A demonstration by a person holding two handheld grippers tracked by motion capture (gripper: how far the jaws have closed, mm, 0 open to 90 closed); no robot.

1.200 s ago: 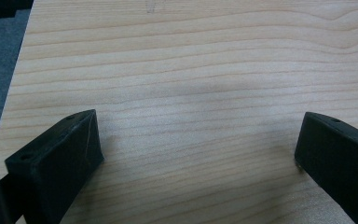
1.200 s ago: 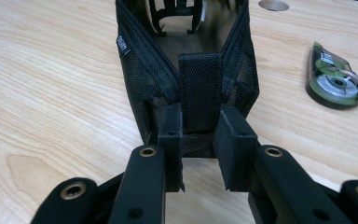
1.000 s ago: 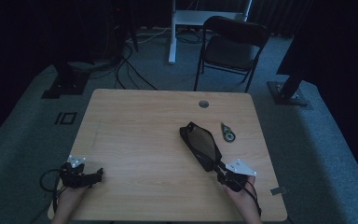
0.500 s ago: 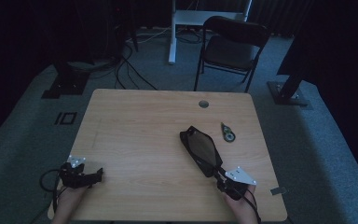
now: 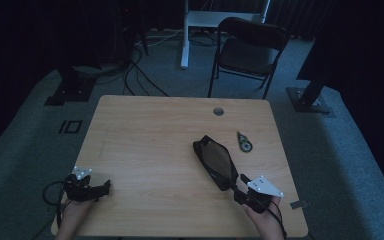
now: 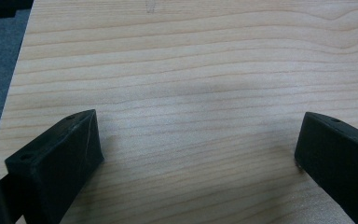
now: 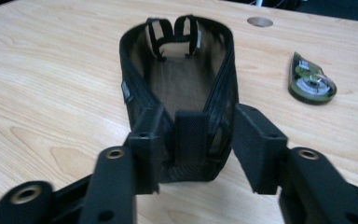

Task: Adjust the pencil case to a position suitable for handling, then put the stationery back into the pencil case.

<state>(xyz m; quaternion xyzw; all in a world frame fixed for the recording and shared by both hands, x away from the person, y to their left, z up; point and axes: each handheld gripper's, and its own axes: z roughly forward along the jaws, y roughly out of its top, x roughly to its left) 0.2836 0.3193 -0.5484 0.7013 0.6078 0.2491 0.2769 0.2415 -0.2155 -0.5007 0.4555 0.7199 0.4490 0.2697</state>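
The mesh pouch (image 7: 182,88) lies on the worktop (image 5: 145,130), its near end between the right gripper (image 7: 191,140) fingers, which have just been opening. The fingers are best spread clear of the mesh before withdrawal, lest the pouch be dragged. The left gripper (image 6: 196,154) fingers are spread over bare wood.

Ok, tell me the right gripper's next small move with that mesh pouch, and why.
Probably draw the right gripper back off the mesh pouch: its jaws have just been opening, the pouch end sits loose between them on the table, so it looks released.

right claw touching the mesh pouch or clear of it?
Cannot tell. In the right gripper view the right claw, whose jaws have just been opening, straddles the mesh pouch end; no plain gap or press shows.
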